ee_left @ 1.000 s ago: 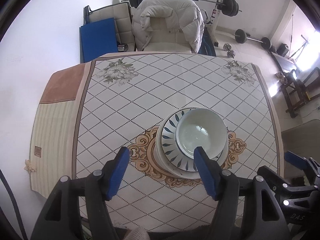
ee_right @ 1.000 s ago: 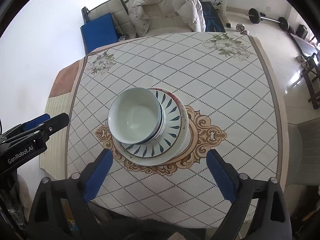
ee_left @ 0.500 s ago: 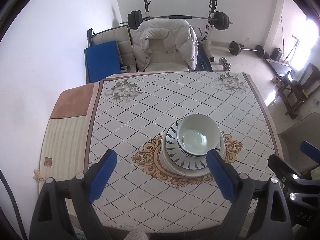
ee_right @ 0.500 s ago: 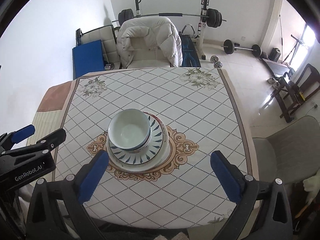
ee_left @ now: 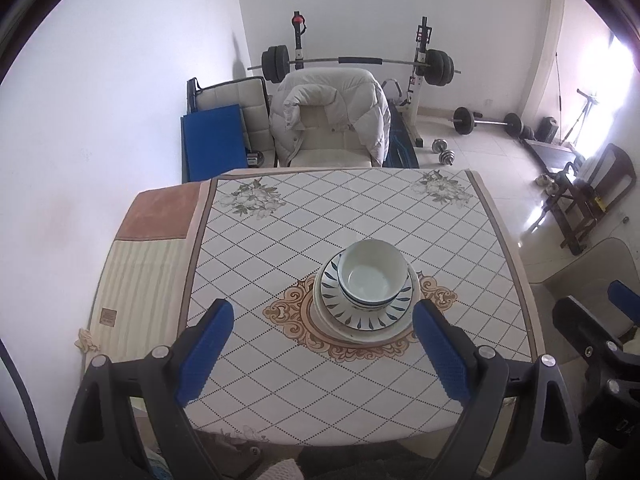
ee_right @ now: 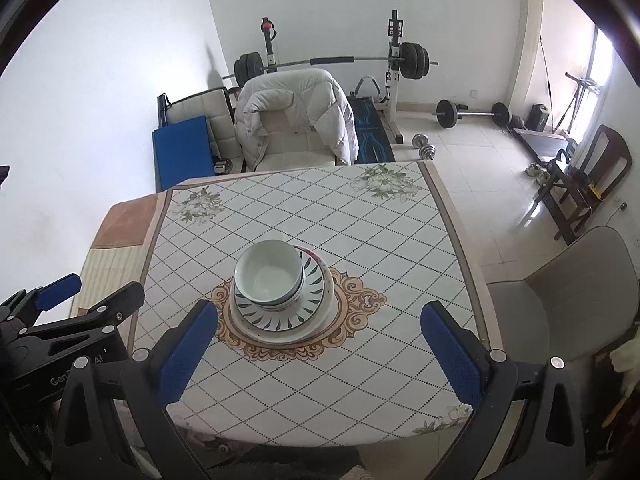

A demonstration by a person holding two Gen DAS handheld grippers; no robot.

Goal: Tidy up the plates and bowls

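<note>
While both tools hang above the near edge of the diamond-patterned tablecloth (ee_left: 304, 240), the left gripper (ee_left: 320, 350) spreads its blue-padded fingers (ee_left: 204, 348) wide around nothing, and the right gripper (ee_right: 322, 350) gapes equally wide. A glossy white ceramic bowl (ee_left: 373, 277) sits nested on a blue-leaf-patterned plate (ee_left: 362, 318), itself stacked on a plain white plate (ee_right: 316, 326), at the cloth's central ornamental medallion (ee_left: 290, 314).

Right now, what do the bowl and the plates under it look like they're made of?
The bowl looks like glazed ceramic: smooth, pale, faintly glossy inside. The plates seem the same, with painted dark leaf marks on the upper one. Hard plastic can't be ruled out.
</note>
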